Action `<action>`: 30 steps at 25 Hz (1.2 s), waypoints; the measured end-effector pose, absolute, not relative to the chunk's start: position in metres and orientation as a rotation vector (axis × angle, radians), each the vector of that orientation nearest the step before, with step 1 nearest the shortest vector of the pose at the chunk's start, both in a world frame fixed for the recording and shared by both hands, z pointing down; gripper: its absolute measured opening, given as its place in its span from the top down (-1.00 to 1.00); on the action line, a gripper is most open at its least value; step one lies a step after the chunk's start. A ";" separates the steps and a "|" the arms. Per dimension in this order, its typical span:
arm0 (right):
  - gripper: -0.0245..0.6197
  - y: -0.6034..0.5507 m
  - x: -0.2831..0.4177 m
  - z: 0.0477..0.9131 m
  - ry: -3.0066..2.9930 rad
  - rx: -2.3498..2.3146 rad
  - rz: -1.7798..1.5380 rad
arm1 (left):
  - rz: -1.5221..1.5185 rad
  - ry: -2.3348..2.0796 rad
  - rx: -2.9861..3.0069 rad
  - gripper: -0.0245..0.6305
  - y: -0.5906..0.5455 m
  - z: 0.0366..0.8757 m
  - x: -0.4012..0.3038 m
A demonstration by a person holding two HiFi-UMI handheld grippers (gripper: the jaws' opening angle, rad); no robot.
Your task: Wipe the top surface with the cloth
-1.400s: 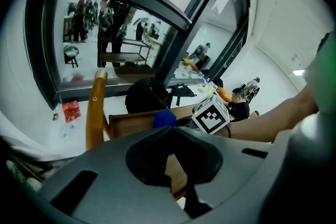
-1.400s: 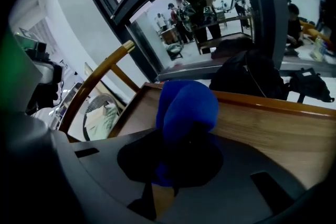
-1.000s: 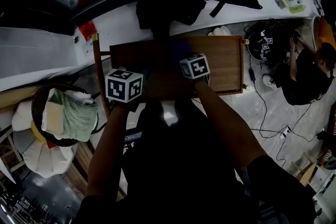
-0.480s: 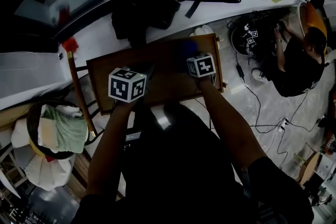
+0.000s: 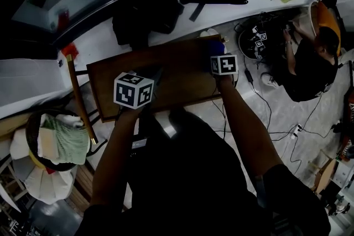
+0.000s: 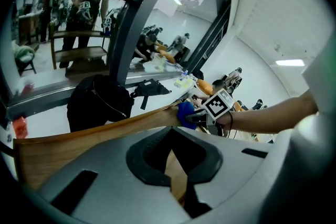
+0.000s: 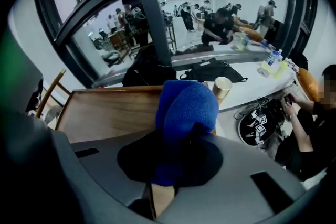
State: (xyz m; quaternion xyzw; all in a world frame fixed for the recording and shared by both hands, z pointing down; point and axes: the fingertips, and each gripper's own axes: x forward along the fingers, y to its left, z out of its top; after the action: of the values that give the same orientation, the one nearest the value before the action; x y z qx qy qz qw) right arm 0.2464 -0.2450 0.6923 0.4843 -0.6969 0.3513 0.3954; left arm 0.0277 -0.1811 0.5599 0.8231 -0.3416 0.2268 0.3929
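Cloth (image 7: 186, 113), blue and bunched, is pressed on the wooden worktop (image 5: 177, 72) at its far right corner, pinched in the right tongs. At far left, off the worktop, a round basket (image 5: 29, 140) holds a green towel (image 5: 66, 138). The left tongs (image 6: 176, 173) sit at the worktop's near edge, left of centre. They are clenched on that edge, and a strip of the wood shows between the dark pads (image 6: 145, 160). Beyond the far edge a black bag (image 5: 146, 14) rests on a white ledge (image 5: 110, 36). The right tongs (image 7: 170, 176) are clenched on the cloth's near end, and the rest of it bulges forward over the wood. Just right of the cloth stands a gold-coloured round cap (image 7: 222, 86). Further right, well apart from the worktop, a person (image 5: 310, 69) in dark clothes sits low.
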 end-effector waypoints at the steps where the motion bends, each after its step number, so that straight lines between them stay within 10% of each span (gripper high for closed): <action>1: 0.73 -0.246 0.252 0.692 -1.750 1.243 0.892 | 0.574 -0.869 2.089 0.91 -0.179 0.559 0.025; 13: 0.73 -0.237 0.225 0.664 -1.764 1.341 0.950 | 0.531 -1.011 2.023 0.91 -0.152 0.540 -0.082; 30: 0.73 -0.101 -0.280 0.657 -2.297 0.581 1.077 | 0.510 -1.221 1.843 0.91 -0.055 0.546 -0.321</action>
State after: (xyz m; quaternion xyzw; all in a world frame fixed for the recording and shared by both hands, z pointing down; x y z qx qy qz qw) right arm -0.2800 -0.1009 0.6568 0.2152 -0.8507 0.3990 0.2660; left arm -0.3214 -0.0548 0.5458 0.7361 -0.4878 0.2038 0.4226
